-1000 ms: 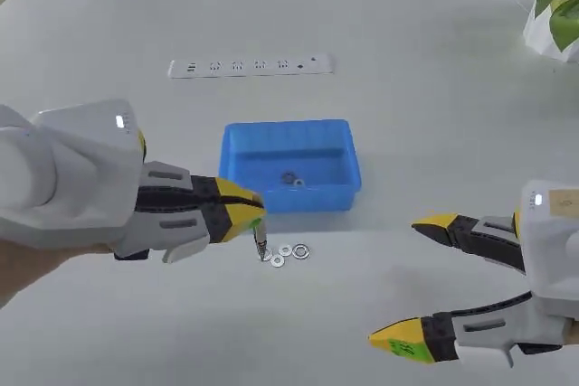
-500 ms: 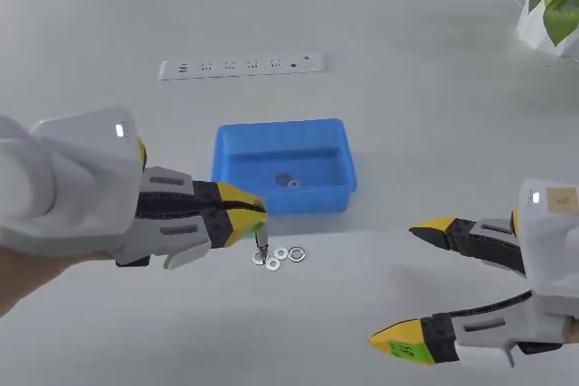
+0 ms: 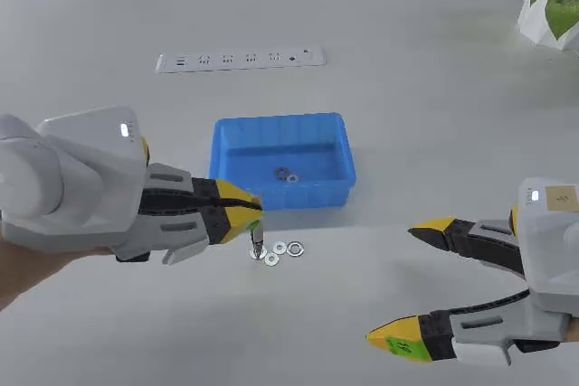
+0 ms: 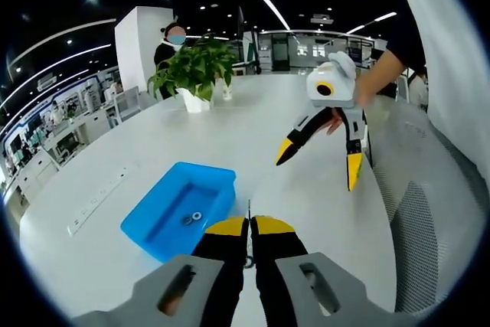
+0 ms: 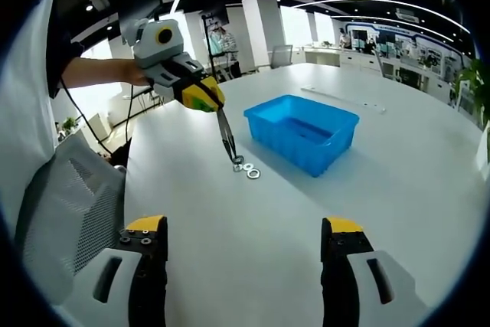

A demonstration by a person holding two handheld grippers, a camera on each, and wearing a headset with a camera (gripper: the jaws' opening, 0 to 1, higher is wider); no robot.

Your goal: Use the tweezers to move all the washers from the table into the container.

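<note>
Tweezers [image 3: 258, 241] are clamped between the shut jaws of the left gripper [image 3: 246, 214], with their tips down at the left end of a small cluster of washers [image 3: 282, 249] on the table [image 3: 434, 115]. The cluster lies just near of the blue container [image 3: 285, 194], which holds two more washers. The right gripper [image 3: 391, 285] hangs with its jaws wide apart, nearer and well to the right.

You got nothing readable here. The label [image 3: 561, 198] on your right gripper [image 3: 391, 285] was too small to make out. The green sticker [image 3: 398, 346] on its lower jaw showed only blurred marks. The lit signs [image 4: 306, 50] far back in the left gripper view were too blurred to read.
</note>
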